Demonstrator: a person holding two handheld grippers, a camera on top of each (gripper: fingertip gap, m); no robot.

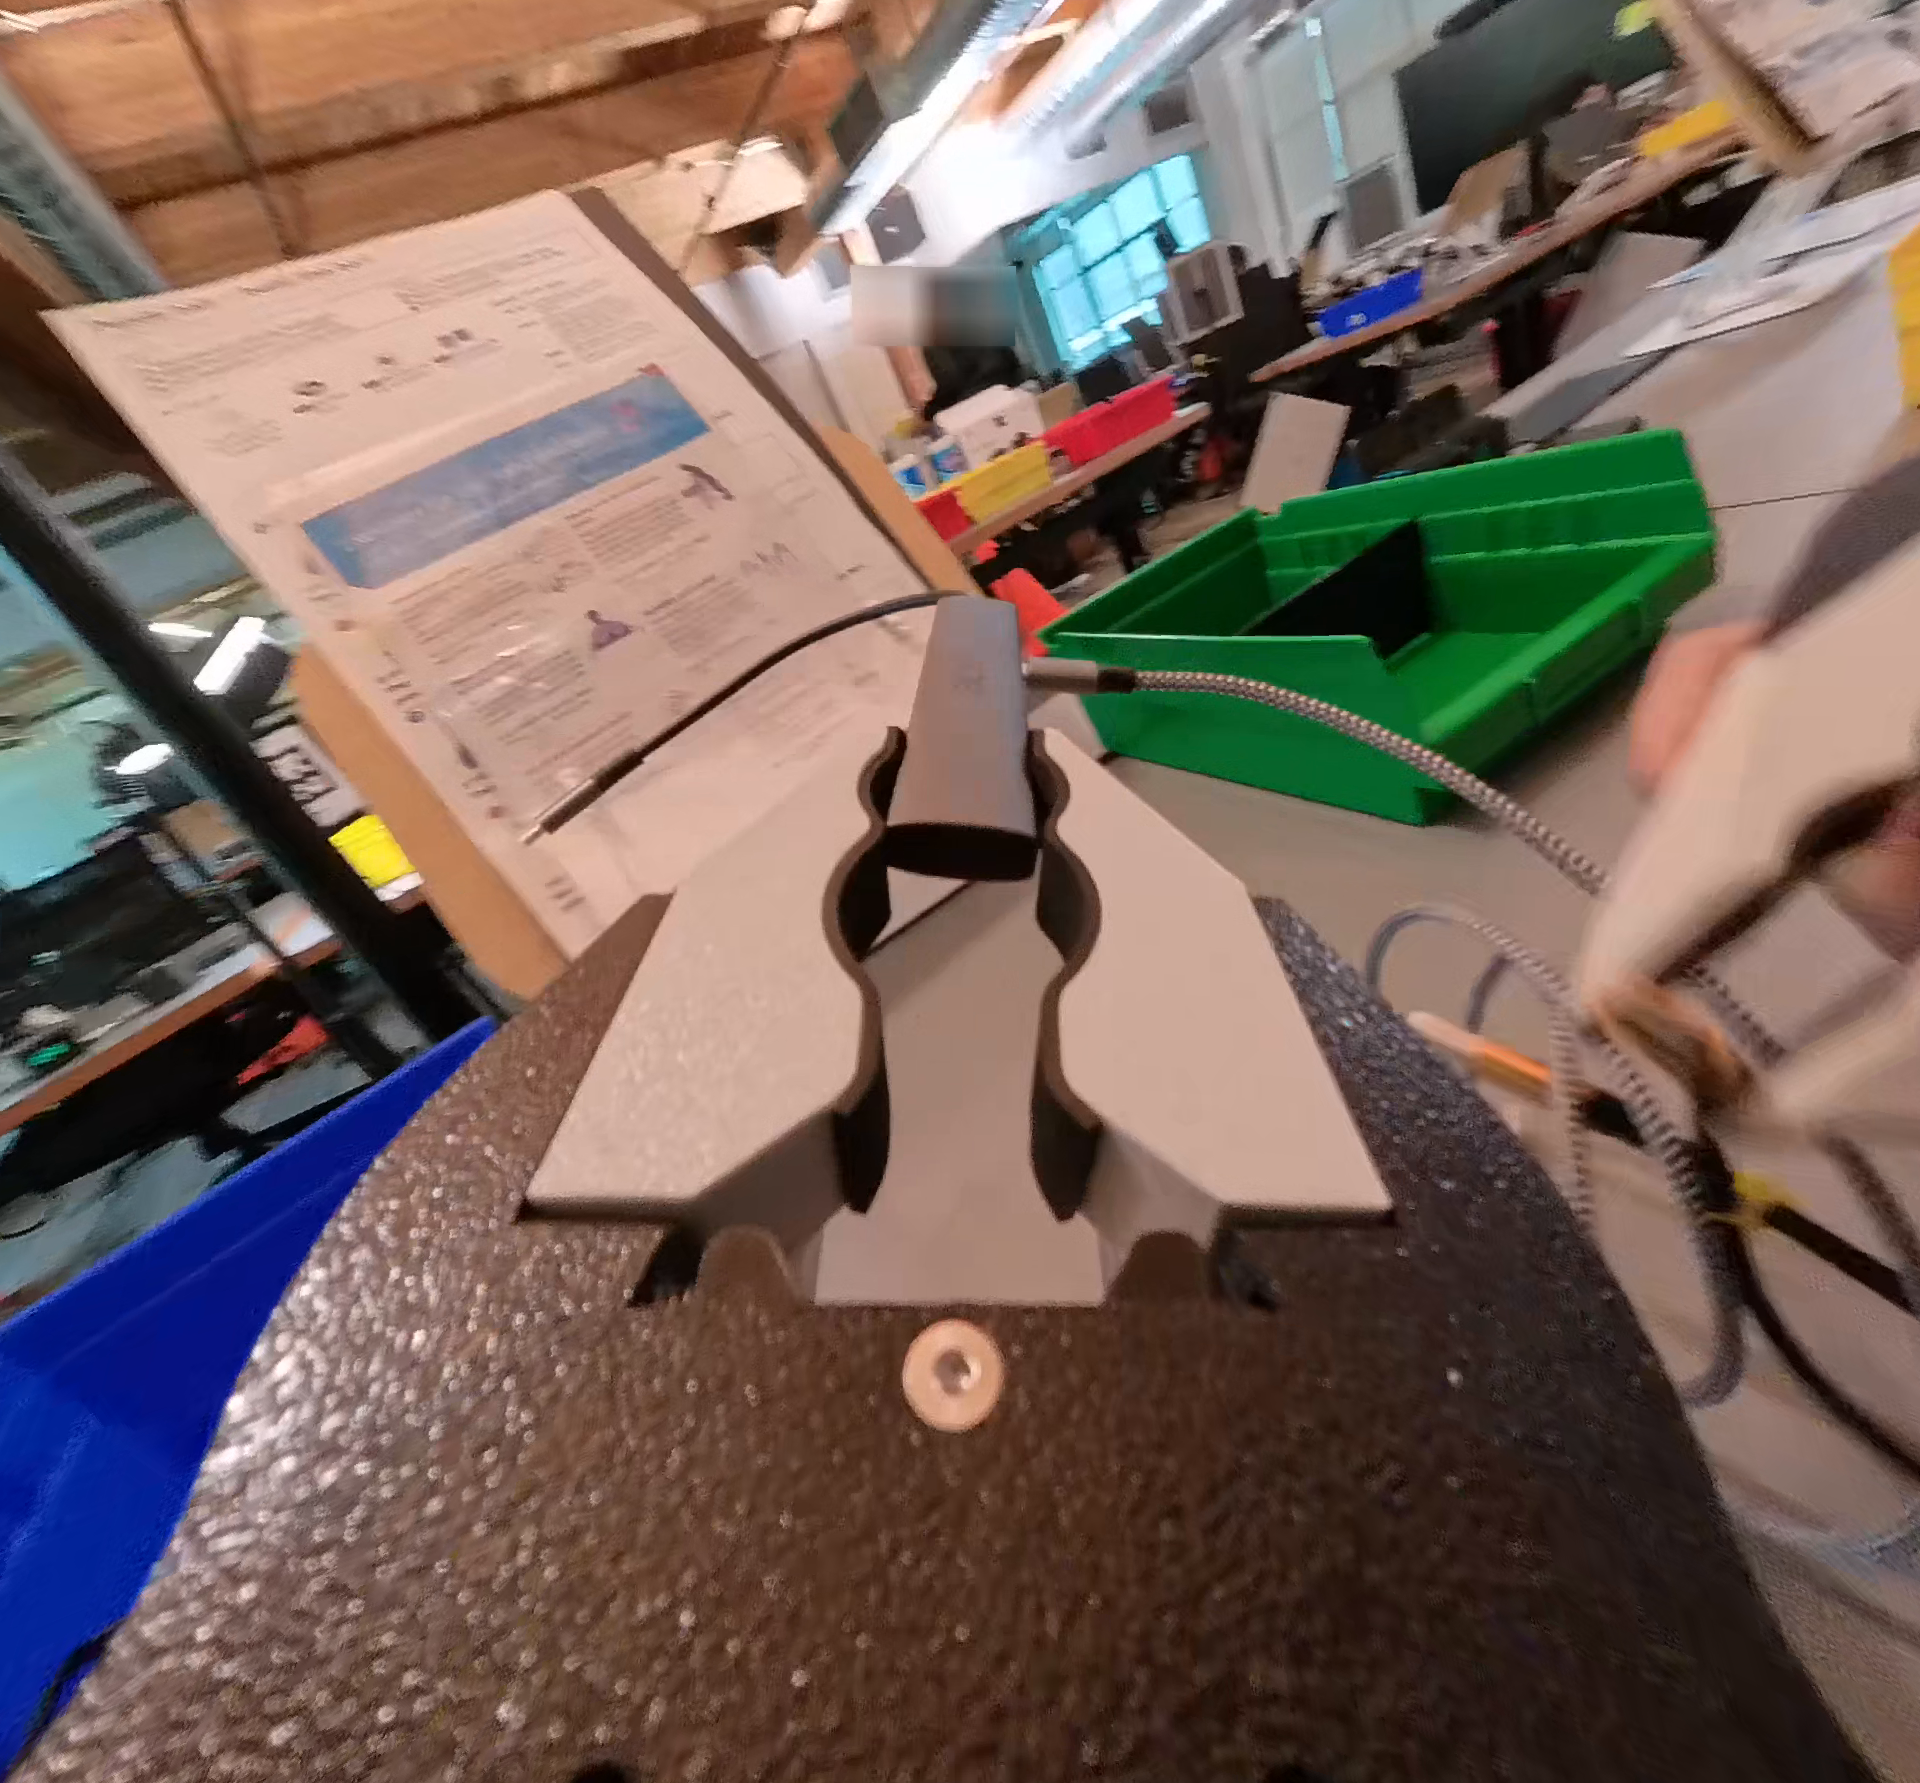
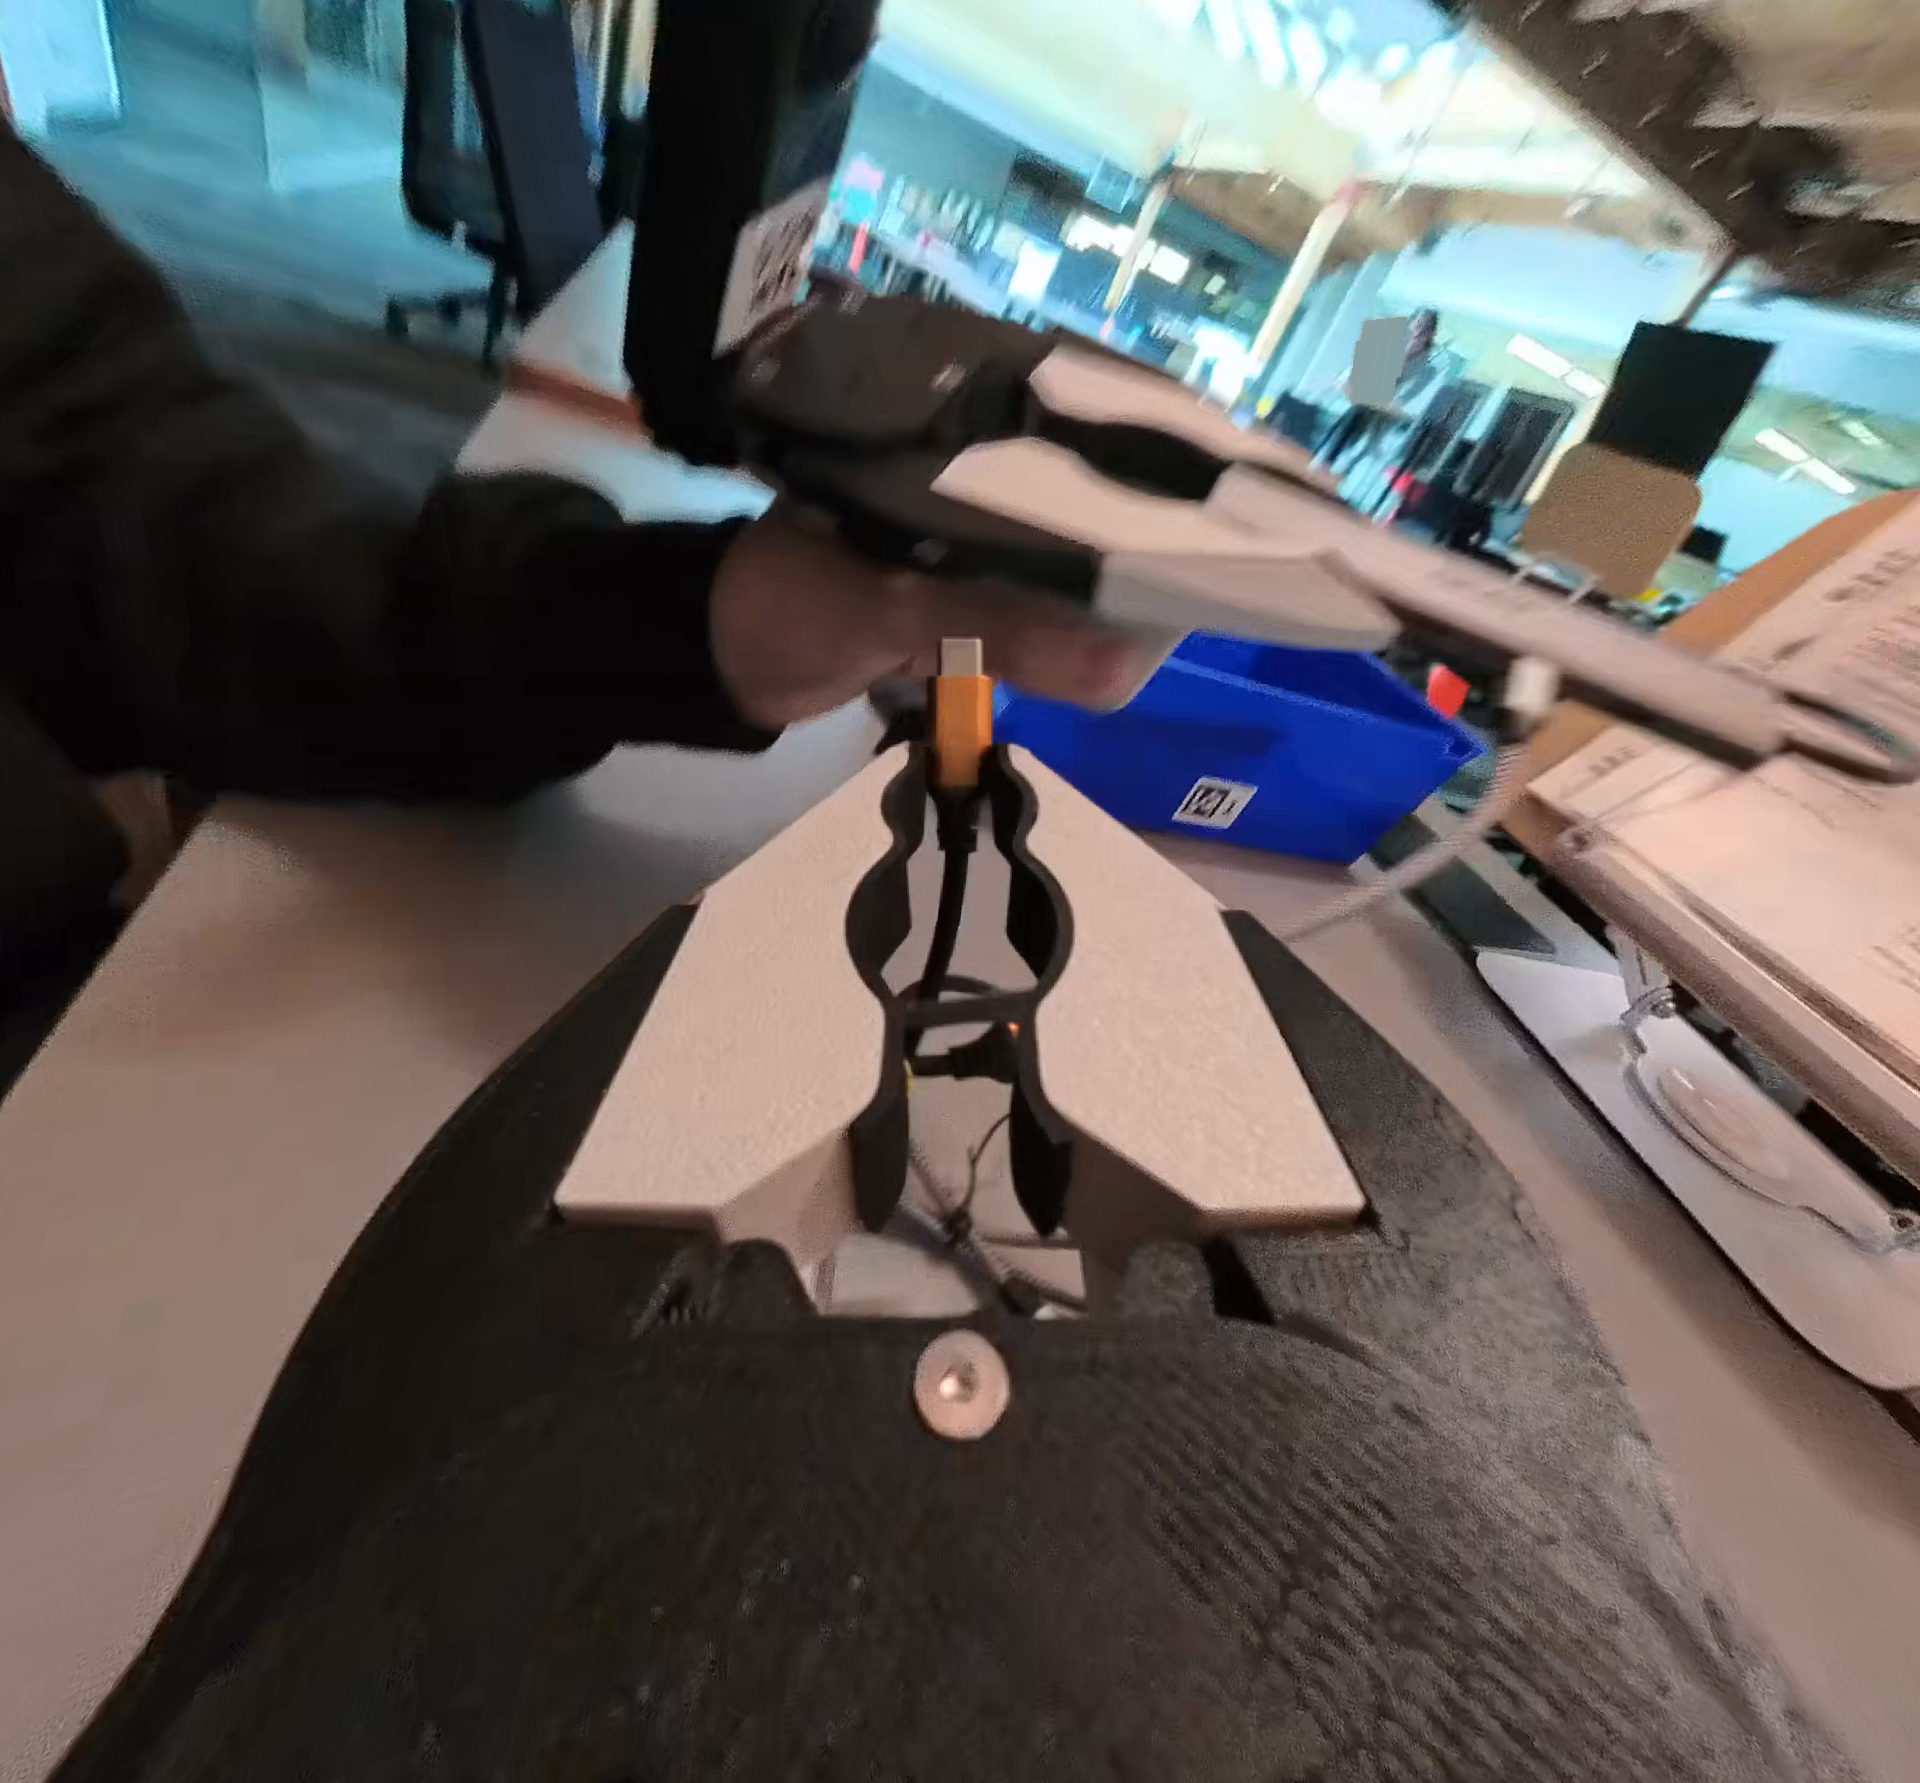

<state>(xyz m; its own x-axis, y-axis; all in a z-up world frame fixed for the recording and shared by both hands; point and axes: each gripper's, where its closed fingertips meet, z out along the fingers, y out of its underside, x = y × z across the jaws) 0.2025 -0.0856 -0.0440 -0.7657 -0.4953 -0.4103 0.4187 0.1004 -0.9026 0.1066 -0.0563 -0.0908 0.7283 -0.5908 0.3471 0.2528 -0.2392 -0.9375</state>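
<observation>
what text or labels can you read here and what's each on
Poster: print too blurred to read.
White sticker on the blue bin: dark marks, not quoted.
Grey adapter in the left tool: faint mark, unreadable.
Orange plug in the right tool: no writing.

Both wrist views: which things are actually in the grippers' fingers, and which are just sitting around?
In hand:
- left gripper, shut on the grey hub with its braided cable plugged in
- right gripper, shut on the orange plug of a black cable

Lying about:
- green bin
- blue bin
- poster board
</observation>
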